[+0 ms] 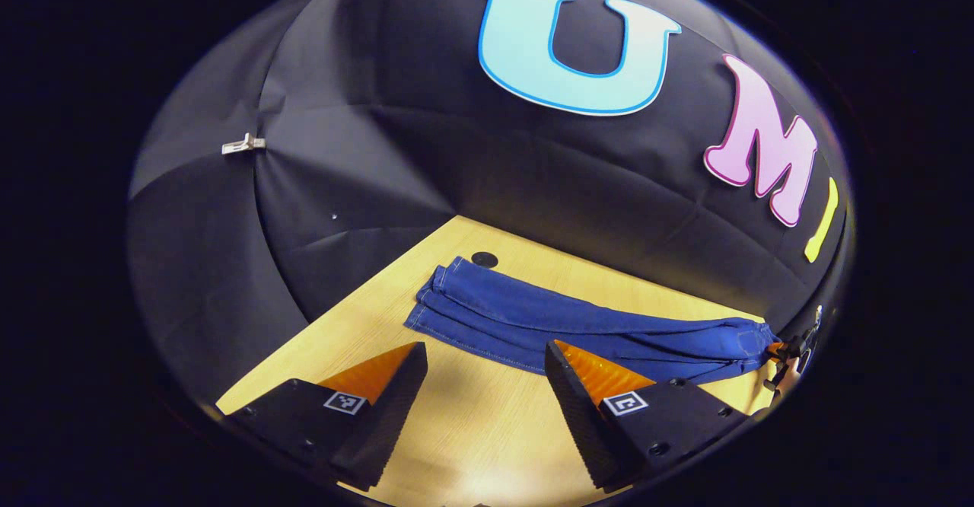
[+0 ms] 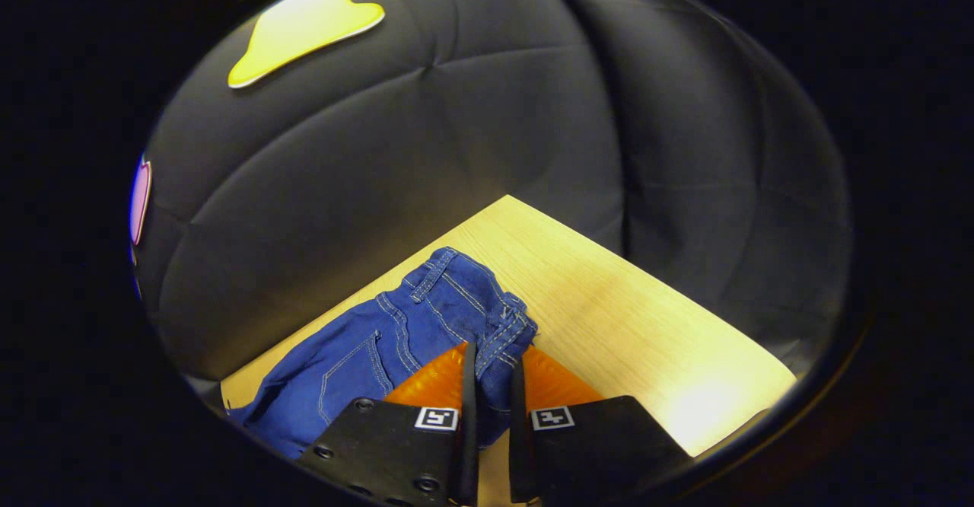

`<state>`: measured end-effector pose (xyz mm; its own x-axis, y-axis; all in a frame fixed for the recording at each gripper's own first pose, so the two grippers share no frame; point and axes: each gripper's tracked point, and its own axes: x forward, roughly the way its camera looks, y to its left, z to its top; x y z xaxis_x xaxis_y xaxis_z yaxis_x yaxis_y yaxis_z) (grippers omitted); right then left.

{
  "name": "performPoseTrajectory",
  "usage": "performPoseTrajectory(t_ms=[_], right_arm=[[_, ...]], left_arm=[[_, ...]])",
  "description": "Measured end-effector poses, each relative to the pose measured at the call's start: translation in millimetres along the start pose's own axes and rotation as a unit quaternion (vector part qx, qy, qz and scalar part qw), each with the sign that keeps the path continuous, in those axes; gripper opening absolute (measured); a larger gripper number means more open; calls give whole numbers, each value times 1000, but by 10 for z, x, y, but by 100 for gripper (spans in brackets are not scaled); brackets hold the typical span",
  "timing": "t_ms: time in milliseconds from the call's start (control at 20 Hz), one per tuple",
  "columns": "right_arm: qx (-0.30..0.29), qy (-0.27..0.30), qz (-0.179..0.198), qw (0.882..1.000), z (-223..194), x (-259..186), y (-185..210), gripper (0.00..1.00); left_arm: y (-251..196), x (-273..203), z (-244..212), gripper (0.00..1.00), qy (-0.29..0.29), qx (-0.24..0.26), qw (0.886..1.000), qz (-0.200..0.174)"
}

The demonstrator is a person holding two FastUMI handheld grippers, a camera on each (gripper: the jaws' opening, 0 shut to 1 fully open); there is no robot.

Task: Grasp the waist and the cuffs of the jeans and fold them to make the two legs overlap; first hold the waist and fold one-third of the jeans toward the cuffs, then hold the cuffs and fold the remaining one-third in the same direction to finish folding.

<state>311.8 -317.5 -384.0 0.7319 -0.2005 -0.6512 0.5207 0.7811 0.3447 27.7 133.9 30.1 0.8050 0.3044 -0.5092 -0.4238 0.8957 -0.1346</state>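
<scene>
Blue jeans [image 1: 548,317] lie stretched across the wooden table [image 1: 456,431], cuffs at the far left near a black grommet, waist at the right edge of the left gripper view. My left gripper [image 1: 483,374] hovers open above the table, short of the legs, with nothing between its fingers. The other gripper [image 1: 787,355] shows small at the waist end. In the right gripper view my right gripper [image 2: 493,362] is shut on the waist [image 2: 498,339] of the jeans [image 2: 365,362], the denim pinched between both fingers and bunched there.
A black round grommet [image 1: 485,259] is set in the table just beyond the cuffs. Black cloth walls close off the far sides of the table. Bare wood [image 2: 647,339] extends to the right of the waist.
</scene>
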Motion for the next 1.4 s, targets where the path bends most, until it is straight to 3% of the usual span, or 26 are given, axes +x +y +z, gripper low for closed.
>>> performPoseTrajectory(t_ms=[150, 400, 600, 850, 1050, 1250, 1400], right_arm=[[-22, -24, 14, 999, 98, -52, 68, 8], [-54, -96, 62, 992, 345, -343, 353, 8], [-107, -143, 118, 977, 403, -825, 543, 8], [-196, -183, 203, 942, 377, -1262, 784, 8], [-276, -213, 254, 902, 365, -1551, 935, 8], [-332, -194, 309, 870, 272, -1680, 938, 8], [-353, -151, 344, 857, 154, -1622, 889, 7]], left_arm=[[3, 55, -125, 97, 11, -19, 1000, -1], [-49, 126, -257, 97, 22, -25, 999, -9], [-134, 120, -276, 97, 19, -13, 1000, -22], [-167, 68, -361, 97, 15, 9, 999, -40], [-176, 23, -371, 97, 4, 27, 999, -47], [-155, 56, -229, 97, -26, 27, 997, -62], [116, 299, -130, 97, -32, 48, 998, -24]])
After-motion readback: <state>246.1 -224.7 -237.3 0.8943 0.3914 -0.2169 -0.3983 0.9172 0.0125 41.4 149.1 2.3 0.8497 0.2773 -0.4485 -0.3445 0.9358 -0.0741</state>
